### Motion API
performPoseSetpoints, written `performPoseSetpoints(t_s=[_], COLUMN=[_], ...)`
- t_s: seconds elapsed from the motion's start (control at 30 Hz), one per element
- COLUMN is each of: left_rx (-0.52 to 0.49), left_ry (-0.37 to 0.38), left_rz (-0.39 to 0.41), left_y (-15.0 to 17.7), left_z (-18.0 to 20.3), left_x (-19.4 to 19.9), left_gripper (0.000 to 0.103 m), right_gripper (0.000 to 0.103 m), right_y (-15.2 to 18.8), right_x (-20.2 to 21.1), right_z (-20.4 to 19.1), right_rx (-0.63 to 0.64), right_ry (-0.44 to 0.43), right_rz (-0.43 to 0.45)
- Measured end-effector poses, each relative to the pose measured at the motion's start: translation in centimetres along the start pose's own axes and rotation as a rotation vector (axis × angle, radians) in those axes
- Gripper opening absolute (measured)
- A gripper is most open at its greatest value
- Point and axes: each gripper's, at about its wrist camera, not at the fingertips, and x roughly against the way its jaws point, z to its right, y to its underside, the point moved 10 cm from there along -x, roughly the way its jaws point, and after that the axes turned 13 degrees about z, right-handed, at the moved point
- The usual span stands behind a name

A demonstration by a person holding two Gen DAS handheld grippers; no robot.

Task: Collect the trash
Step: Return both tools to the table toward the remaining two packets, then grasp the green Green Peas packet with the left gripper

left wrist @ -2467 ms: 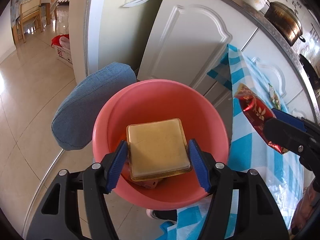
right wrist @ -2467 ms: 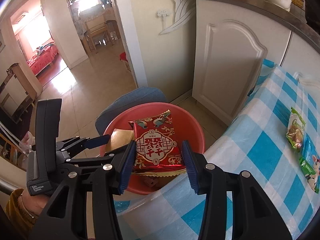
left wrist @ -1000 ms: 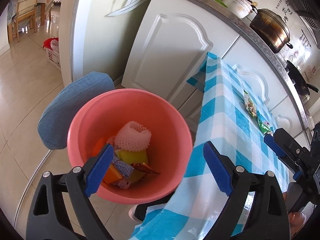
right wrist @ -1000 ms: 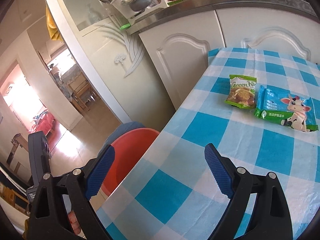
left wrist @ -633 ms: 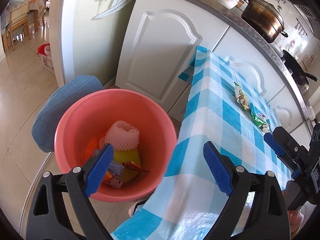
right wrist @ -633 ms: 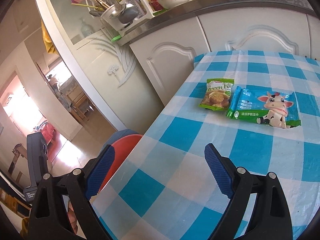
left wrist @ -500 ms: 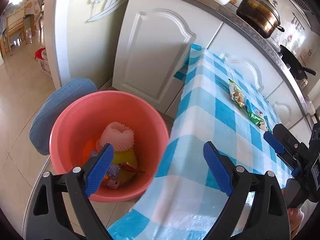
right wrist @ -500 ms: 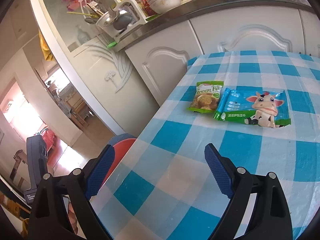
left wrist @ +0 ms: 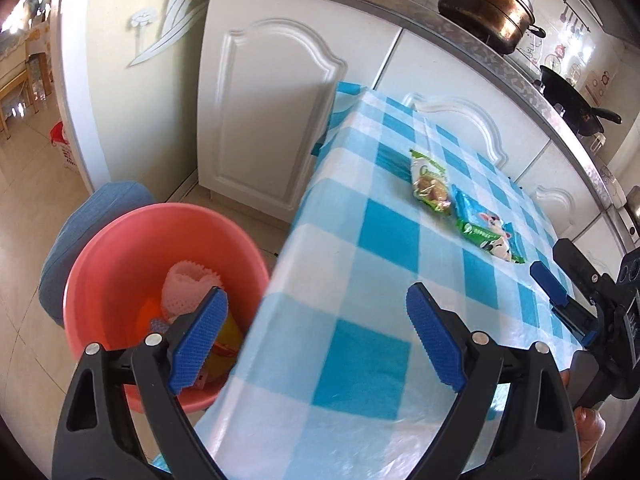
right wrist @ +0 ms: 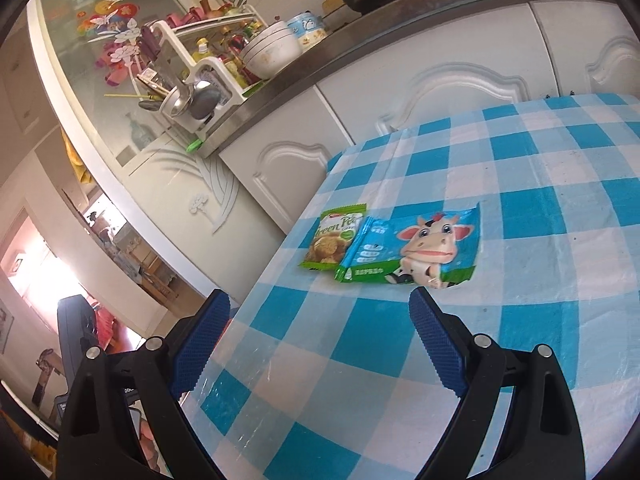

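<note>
Two wrappers lie side by side on the blue-and-white checked table point(right wrist: 520, 320): a green pea snack packet point(right wrist: 334, 242) point(left wrist: 430, 184) and a blue cow-print packet point(right wrist: 416, 250) point(left wrist: 486, 234). My right gripper point(right wrist: 318, 344) is open just short of them, nothing between its fingers. My left gripper point(left wrist: 316, 338) is open and empty over the table's near corner. A pink bucket point(left wrist: 120, 248) on the floor at the left holds a white foam net point(left wrist: 188, 280) and other wrappers. The right gripper point(left wrist: 560, 300) also shows at the far right of the left wrist view.
White kitchen cabinets point(left wrist: 264, 120) stand close behind the table. The counter above carries a brass pot point(left wrist: 486, 2), a black pan point(left wrist: 572, 96) and a dish rack point(right wrist: 200, 80) with bowls. A blue padded stool point(left wrist: 92, 216) sits behind the bucket. A doorway opens at the left.
Both grippers let go of their wrappers over the bucket, then swung right, away from it and over the table. The two packets have come closer in the right wrist view.
</note>
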Motion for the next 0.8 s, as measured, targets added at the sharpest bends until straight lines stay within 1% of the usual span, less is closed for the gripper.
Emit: performPoseSetpoints(t_s=[0.3, 0.43, 0.5, 0.63, 0.8], left_rx=[-0.037, -0.077, -0.092, -0.112, -0.146], left_ry=[0.048, 0.072, 0.083, 0.080, 0.039], left_rz=[0.048, 0.058, 0.059, 0.038, 0.012], left_y=[-3.0, -4.4, -5.0, -5.5, -5.7], left_z=[5.8, 8.9, 10.2, 12.1, 13.0], left_x=[-2.8, -5.1, -6.4, -9.4, -12.8], left_gripper=[0.091, 0.091, 0.091, 0.091, 0.091], right_gripper=[0.090, 0.091, 0.091, 0.091, 0.091], right_y=[-2.8, -4.1, -4.5, -5.0, -5.5], right_x=[1.8, 2.7, 2.8, 3.1, 3.6], right_z=[4.8, 7.0, 8.1, 10.2, 12.1], right_rx=[-0.073, -0.100, -0.123, -0.167, -0.218], right_ry=[0.057, 0.086, 0.095, 0.115, 0.136], right_rz=[0.073, 0.111, 0.117, 0.130, 0.156])
